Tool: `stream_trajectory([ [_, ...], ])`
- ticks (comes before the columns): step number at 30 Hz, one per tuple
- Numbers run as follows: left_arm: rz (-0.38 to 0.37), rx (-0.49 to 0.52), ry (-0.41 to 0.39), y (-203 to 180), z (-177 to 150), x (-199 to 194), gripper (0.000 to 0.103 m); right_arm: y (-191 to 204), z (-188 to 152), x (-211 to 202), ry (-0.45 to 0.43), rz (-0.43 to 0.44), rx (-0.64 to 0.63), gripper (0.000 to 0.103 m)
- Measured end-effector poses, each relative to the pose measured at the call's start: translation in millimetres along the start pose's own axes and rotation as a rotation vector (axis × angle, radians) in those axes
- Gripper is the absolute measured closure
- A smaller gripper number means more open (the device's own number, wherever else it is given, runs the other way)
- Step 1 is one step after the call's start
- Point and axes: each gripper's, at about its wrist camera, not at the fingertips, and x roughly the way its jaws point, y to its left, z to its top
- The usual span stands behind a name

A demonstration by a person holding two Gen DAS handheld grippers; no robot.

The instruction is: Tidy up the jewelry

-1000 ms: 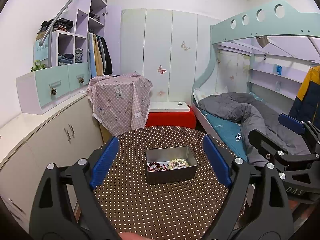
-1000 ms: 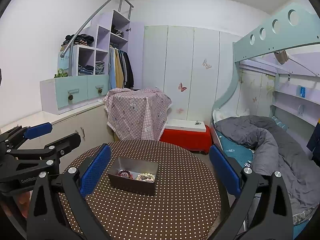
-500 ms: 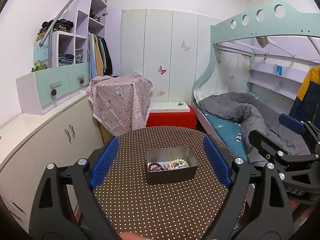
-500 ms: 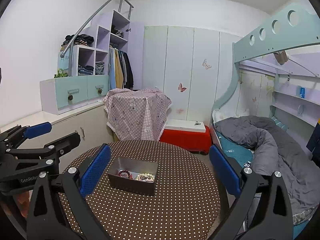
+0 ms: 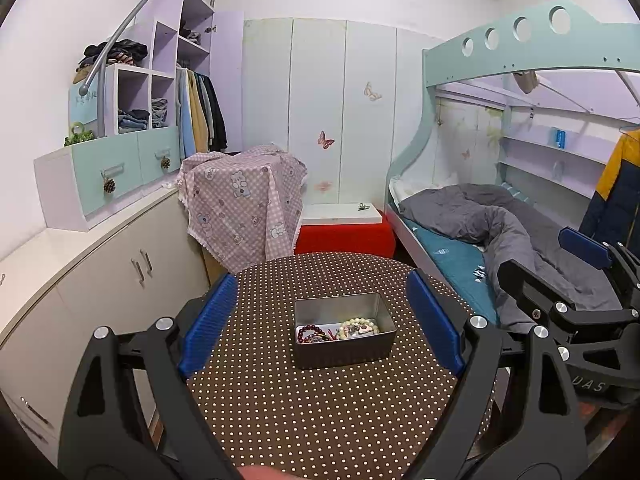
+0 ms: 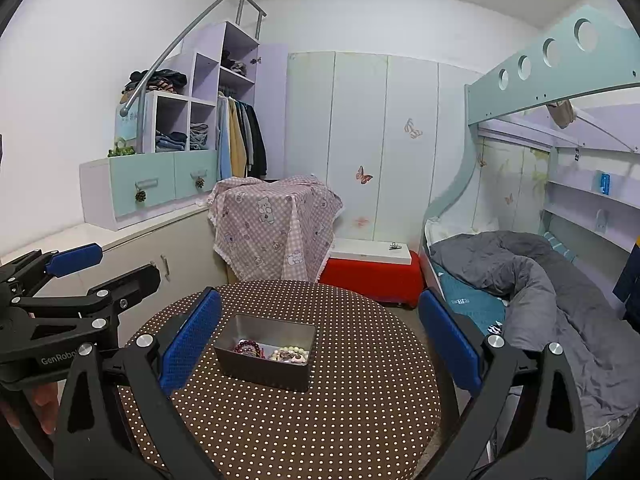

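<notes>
A grey metal tin (image 5: 345,346) stands in the middle of a round table with a brown polka-dot cloth (image 5: 312,412). Inside lie a dark red bead bracelet (image 5: 310,334) and a pale bead bracelet (image 5: 358,327). The tin also shows in the right wrist view (image 6: 264,362), with the red bracelet (image 6: 249,347) and the pale one (image 6: 290,354). My left gripper (image 5: 322,326) is open and empty, held above the table short of the tin. My right gripper (image 6: 320,338) is open and empty, to the right of the tin. Each gripper shows at the edge of the other's view.
A low cabinet (image 5: 100,272) runs along the left wall. A stand draped in pink checked cloth (image 5: 244,200) and a red box (image 5: 346,236) sit behind the table. A bunk bed with a grey duvet (image 5: 500,232) is on the right.
</notes>
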Motion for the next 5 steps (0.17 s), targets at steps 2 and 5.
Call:
stream_trajectory([
  [2,0.0,0.0,0.003,0.6,0.3,-0.5,0.018,-0.3,0.2,0.0,0.001,0.001,0.0,0.008],
  [5,0.002,0.0,0.005,1.5,2.2,0.7,0.018,-0.6,0.5,-0.5,0.002,0.0,0.0,0.008],
])
